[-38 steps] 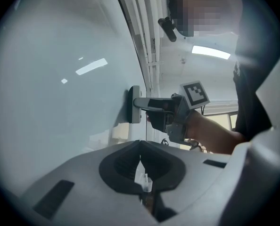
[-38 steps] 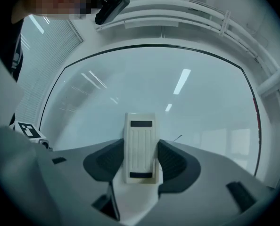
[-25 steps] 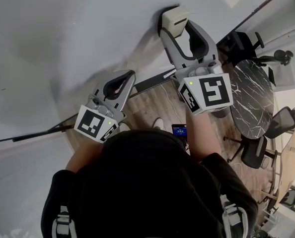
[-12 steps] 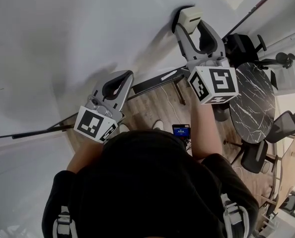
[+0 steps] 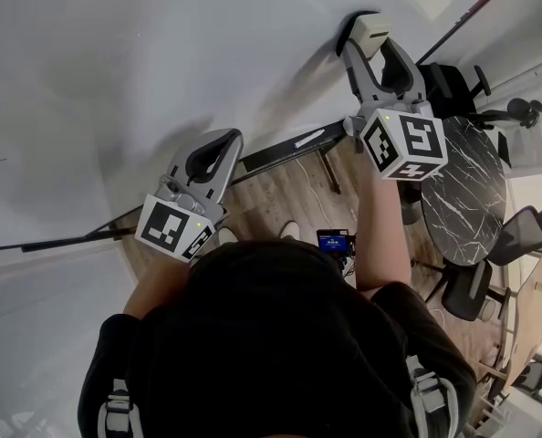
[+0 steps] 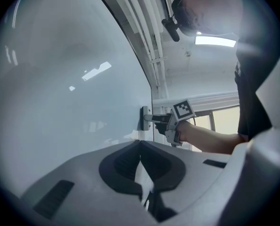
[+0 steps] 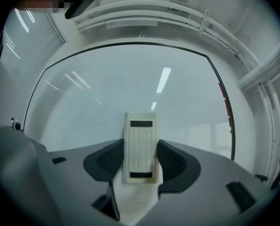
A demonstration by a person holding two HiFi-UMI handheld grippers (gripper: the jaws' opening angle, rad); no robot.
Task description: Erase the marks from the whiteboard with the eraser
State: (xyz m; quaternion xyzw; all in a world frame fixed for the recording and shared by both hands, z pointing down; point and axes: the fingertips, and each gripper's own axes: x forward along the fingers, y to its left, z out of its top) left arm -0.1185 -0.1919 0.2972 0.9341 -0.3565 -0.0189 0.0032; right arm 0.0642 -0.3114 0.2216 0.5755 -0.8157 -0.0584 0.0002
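The right gripper [image 5: 377,51] has slid rightward along the whiteboard [image 5: 116,80], carrying the eraser [image 5: 373,27].
Its jaws clamp the cream eraser, pressed flat to the board near its right edge — overshooting could run it off the board; the left gripper [image 5: 218,149] hovers pinched closed, empty.

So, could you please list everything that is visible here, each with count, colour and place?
whiteboard: one, white, filling the space ahead
eraser: one, cream, against the whiteboard
ledge: one, dark, along the whiteboard's lower edge
round table: one, black marbled, at right
office chairs: several, dark, around the round table
small screen: one, blue-lit, low down between the arms
left tongs: one, grey, shut and empty, near the whiteboard
right tongs: one, grey, shut on the eraser
person's top: one, black, bottom of the head view
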